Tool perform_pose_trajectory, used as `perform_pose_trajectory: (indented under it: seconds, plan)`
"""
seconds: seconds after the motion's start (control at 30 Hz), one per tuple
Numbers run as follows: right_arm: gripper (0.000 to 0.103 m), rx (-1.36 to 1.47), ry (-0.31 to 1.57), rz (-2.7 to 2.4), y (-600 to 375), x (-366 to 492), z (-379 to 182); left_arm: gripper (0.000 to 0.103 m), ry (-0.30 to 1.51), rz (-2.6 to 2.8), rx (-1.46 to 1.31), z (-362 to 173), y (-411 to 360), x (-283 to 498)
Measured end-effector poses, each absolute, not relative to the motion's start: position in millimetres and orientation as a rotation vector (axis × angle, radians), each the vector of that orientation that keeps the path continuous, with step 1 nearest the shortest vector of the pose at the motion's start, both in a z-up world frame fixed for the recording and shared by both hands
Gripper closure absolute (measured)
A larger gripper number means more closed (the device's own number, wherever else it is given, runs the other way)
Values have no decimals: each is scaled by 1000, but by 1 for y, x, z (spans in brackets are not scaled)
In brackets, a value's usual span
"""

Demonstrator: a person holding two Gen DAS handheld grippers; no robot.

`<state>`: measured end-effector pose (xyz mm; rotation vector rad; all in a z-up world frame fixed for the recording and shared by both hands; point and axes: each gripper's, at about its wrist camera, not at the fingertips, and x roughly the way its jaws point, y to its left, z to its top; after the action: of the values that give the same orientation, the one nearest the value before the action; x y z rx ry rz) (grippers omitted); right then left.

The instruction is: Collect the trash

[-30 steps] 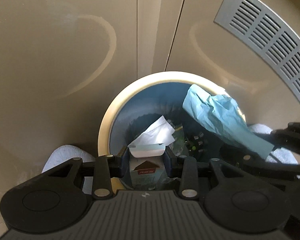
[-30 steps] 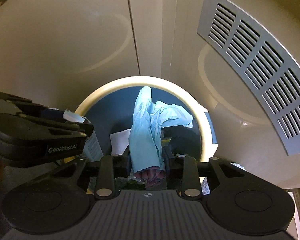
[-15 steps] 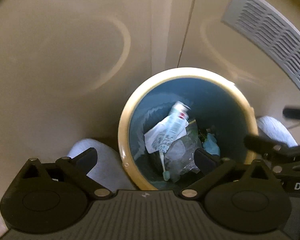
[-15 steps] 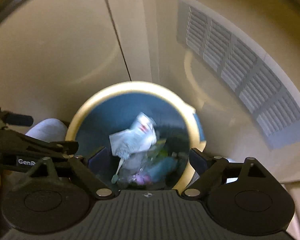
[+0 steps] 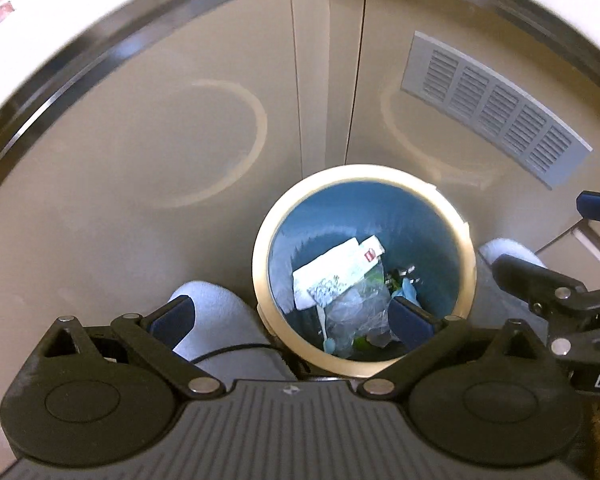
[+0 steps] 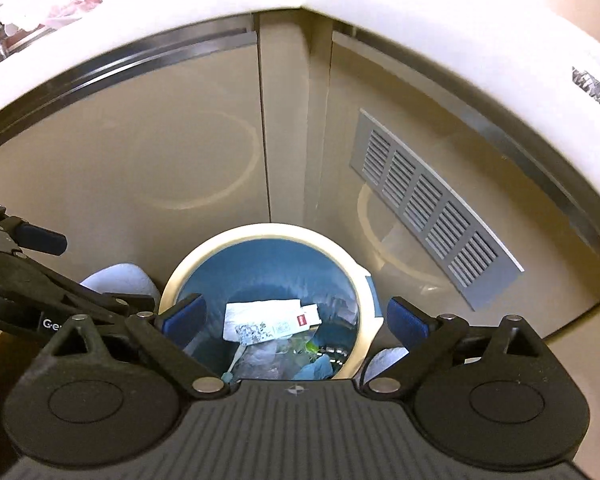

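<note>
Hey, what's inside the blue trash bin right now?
Inside the trash bin: a white carton on top, clear plastic wrap, a light blue crumpled piece and a toothbrush-like stick. Whatever lies beneath that pile, and the bin's bottom, is covered.

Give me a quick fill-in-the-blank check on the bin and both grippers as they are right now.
1. The left gripper is ____ and holds nothing.
2. The white carton lies ____ the trash bin.
3. The inside wall of the bin is ____ in colour.
4. The grey vent grille sits on the cabinet door to the ____ of the bin.

Missing words: open; inside; blue; right
</note>
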<state>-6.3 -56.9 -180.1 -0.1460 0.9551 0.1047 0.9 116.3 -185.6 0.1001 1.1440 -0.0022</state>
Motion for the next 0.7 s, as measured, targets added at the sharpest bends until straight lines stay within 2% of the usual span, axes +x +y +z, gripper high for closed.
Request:
perform_pose_trajectory:
  seconds: [0.33, 0.5, 0.7]
  plan:
    - [5, -173, 882, 76, -53, -22, -159, 0, 1007, 22, 119, -160, 113, -10]
    - [5, -161, 882, 36, -55, -22, -159, 0, 1048, -17, 88, -163, 116, -6]
    - [5, -140, 952, 14, -58, -13, -173, 0, 1185, -36, 33, -187, 120, 1]
